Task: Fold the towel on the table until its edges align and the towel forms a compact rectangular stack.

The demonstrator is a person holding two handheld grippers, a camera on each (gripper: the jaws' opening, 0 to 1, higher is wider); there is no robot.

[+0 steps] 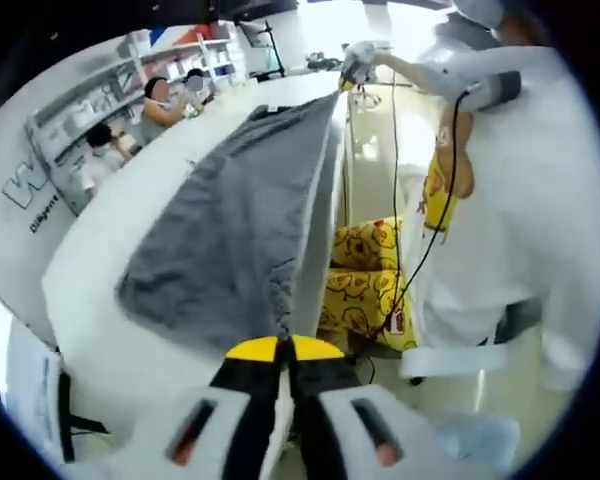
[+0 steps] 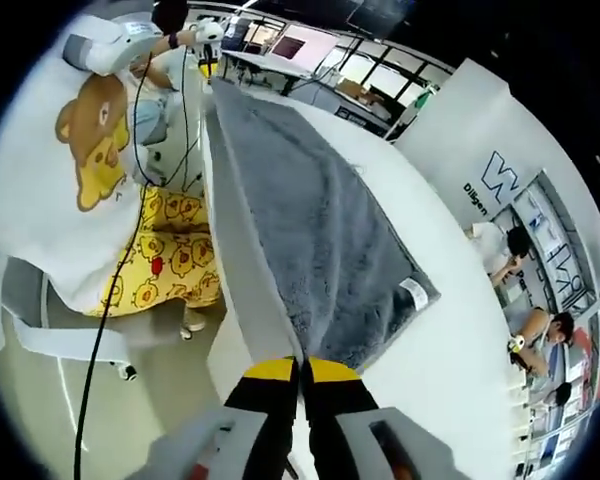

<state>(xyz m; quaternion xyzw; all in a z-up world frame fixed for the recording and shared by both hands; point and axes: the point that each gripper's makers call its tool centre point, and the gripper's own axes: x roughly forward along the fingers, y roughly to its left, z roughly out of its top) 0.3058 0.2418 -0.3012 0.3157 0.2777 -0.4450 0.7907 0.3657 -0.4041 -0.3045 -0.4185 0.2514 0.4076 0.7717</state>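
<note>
So the grey towel is lying on the white worktop, spread out long along the near edge, and both sets of tongs look pinched onto it at opposite ends: the left tongs have their jaws closed together right at the towel's corner over the worktop edge, and the right tongs are doing the same at the other end. In the right gripper view the towel looks like it's maybe already doubled lengthwise, with a little label at one corner, but hard to be sure. Judging by that, the fold is only partway, since it's still a long strip and needs folding end to end into a compact stack. Around it: the person's white shirt, a dangling black cable, and people sitting near shelves well off to the side. Nothing sits on the towel itself.
</note>
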